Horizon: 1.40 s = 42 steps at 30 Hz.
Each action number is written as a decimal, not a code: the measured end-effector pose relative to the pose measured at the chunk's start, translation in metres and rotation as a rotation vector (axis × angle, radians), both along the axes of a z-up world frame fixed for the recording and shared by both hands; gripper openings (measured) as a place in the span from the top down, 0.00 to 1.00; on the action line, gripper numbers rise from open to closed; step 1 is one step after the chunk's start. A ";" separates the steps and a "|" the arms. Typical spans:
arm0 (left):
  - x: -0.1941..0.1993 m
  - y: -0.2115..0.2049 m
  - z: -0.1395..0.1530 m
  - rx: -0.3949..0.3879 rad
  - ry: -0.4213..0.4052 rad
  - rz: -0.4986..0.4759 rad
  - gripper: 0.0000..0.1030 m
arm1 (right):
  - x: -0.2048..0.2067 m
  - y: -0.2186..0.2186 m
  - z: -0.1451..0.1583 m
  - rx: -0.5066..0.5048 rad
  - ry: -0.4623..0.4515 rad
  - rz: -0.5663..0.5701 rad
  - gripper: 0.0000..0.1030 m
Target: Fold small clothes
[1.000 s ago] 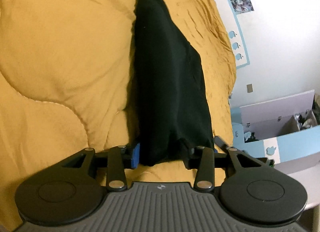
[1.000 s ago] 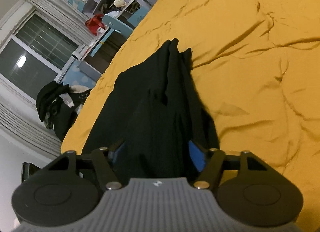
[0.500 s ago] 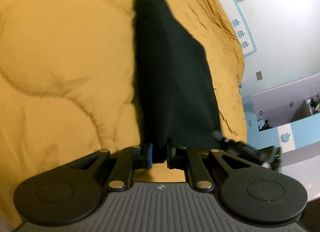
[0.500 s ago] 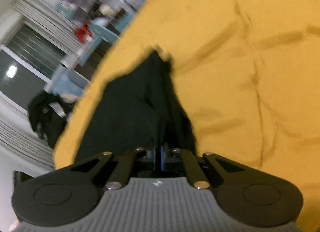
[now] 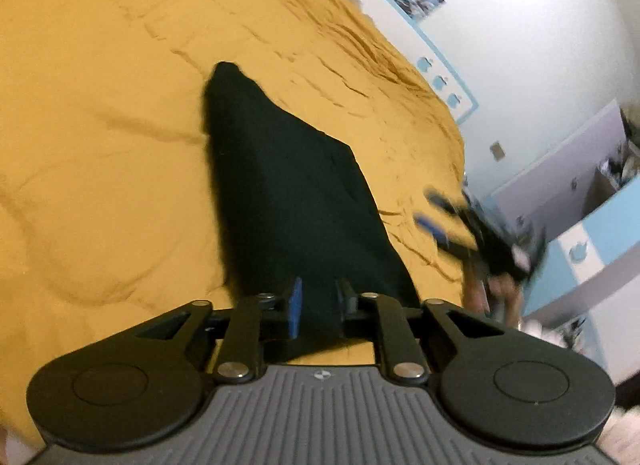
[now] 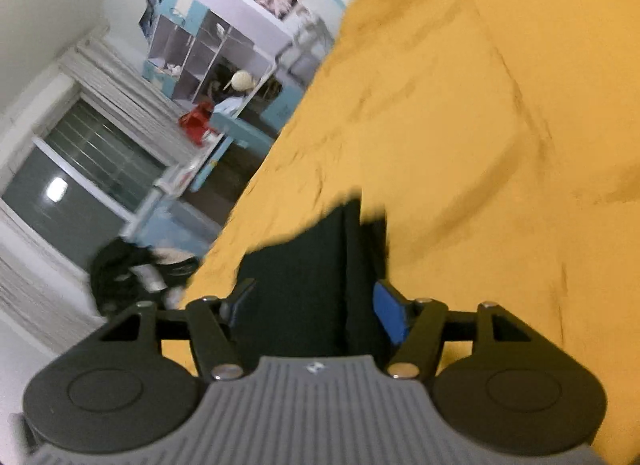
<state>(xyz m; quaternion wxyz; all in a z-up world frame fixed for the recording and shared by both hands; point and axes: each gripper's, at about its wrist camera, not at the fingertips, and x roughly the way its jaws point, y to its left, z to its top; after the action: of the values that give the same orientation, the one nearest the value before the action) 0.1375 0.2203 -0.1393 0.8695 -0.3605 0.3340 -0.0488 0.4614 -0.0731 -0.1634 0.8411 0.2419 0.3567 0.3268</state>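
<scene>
Since the earlier frames both grippers have let go. The right gripper point(image 6: 310, 307) is opening wide, cloth between its jaws untouched. The left gripper point(image 5: 318, 301) opens narrowly around the near edge. The black garment point(image 5: 288, 193) lies folded long on the yellow quilt point(image 5: 100, 145), so this fold seems finished.

The wide mustard-yellow quilted bedspread point(image 5: 100, 145) lies bare to the left of and beyond the long black folded garment point(image 5: 288, 193), leaving open room there. On the garment's right, the blurred right gripper point(image 5: 436, 217) hovers over the narrow strip near the bed's edge. A white wall point(image 5: 540, 45) and a blue-and-white shelf unit point(image 6: 208, 53) bound that side.
</scene>
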 end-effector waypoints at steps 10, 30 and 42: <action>0.026 -0.026 -0.042 0.010 0.086 -0.022 0.78 | 0.077 0.105 -0.045 -0.293 0.034 0.102 0.92; 0.017 -0.036 -0.042 0.089 0.078 -0.035 0.75 | -0.097 0.028 -0.005 -0.356 -0.118 0.191 0.80; 0.024 -0.055 -0.016 0.234 0.102 -0.022 0.76 | -0.130 -0.004 -0.037 -0.408 -0.026 0.056 0.84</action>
<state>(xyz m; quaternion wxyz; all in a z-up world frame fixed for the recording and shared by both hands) 0.1614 0.1658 -0.1557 0.8869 -0.2549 0.3853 -0.0005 0.3312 -0.0771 -0.2008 0.8678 0.0523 0.4112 0.2741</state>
